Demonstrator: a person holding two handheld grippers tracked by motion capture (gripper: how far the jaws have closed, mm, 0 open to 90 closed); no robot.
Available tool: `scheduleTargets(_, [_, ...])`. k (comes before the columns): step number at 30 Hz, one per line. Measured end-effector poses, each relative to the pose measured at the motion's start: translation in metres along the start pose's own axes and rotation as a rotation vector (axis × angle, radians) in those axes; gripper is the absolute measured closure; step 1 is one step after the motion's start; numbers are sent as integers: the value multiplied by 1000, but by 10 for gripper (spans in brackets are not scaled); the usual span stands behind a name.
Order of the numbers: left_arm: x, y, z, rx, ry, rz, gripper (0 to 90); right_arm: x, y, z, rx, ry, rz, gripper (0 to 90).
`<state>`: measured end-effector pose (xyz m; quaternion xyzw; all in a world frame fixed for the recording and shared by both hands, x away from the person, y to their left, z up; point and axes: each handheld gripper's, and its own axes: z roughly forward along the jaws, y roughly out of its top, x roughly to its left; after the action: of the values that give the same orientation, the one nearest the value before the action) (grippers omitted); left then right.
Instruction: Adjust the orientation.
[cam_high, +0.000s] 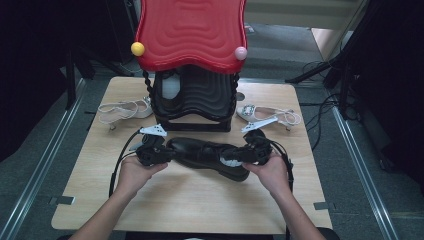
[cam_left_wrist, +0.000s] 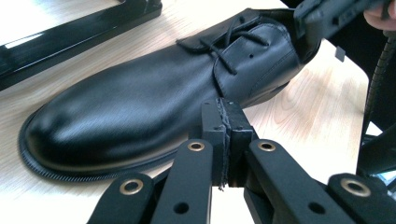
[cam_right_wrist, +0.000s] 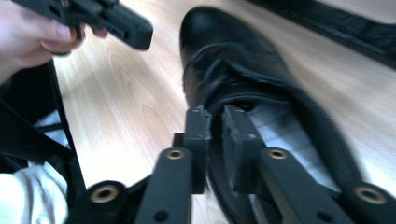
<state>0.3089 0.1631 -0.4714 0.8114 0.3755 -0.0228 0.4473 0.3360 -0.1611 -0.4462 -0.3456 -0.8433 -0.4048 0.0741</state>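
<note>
A black leather lace-up shoe (cam_high: 202, 151) lies on the wooden table (cam_high: 200, 200), toe to the left and heel to the right. My left gripper (cam_high: 159, 151) sits by the toe end. In the left gripper view its jaws (cam_left_wrist: 226, 112) are shut pad to pad with nothing between them, just in front of the side of the shoe (cam_left_wrist: 140, 102). My right gripper (cam_high: 250, 151) is at the heel. In the right gripper view it (cam_right_wrist: 215, 125) is shut on the collar of the shoe (cam_right_wrist: 243, 70), one pad outside and one over the insole.
A black stand (cam_high: 195, 100) with a red wavy top (cam_high: 192, 32) rises just behind the shoe. A white sandal (cam_high: 122, 109) lies at the back left and another (cam_high: 270, 115) at the back right. Cables trail from both grippers along the table.
</note>
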Motion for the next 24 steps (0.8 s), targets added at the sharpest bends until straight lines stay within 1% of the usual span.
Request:
scheduleTargets(1, [0, 1, 1, -1, -2, -4, 900, -5, 0, -4, 0, -3, 9, 900])
scheduleTargets(2, [0, 1, 2, -1, -11, -12, 900, -10, 1, -7, -7, -16, 4, 900])
scheduleTargets(3, [0, 1, 4, 8, 0, -13, 900, -14, 2, -11, -16, -39, -6, 900])
scheduleTargets(4, [0, 0, 5, 14, 3, -13, 900, -19, 2, -13, -26, -55, -13, 900])
scheduleTargets(5, [0, -1, 6, 15, 2, -15, 900, -24, 2, -15, -33, -70, -11, 900])
scheduleTargets(8, [-1, -4, 8, 12, 3, -17, 900, -37, 1, -15, -48, -95, -15, 900])
scheduleTargets(9, [-2, -5, 9, 10, 5, -15, 900, -41, 0, -14, -53, -105, -12, 900])
scheduleTargets(10, [-3, -7, 10, 8, 4, -10, 900, -45, -1, -13, -60, -104, -2, 900])
scheduleTargets(12, [-5, -10, 13, 10, 3, -5, 900, -52, -3, -8, -63, -95, 34, 900])
scheduleTargets(15, [-10, -12, 15, 0, -20, 0, 900, -57, -5, -1, -53, -89, 55, 900])
scheduleTargets(17, [-12, -14, 15, -14, -16, 5, 900, -58, -5, -1, -55, -87, 66, 900])
scheduleTargets(19, [-11, -15, 19, -10, -16, 4, 900, -58, -6, 1, -43, -109, 50, 900])
scheduleTargets(21, [-8, -16, 23, 1, -7, 2, 900, -57, -7, 4, -20, -131, 49, 900])
scheduleTargets(23, [-4, -18, 26, 3, -11, -15, 900, -57, -7, 6, -10, -138, 53, 900])
scheduleTargets(24, [-4, -19, 27, 4, -18, -23, 900, -56, -7, 6, -12, -141, 45, 900])
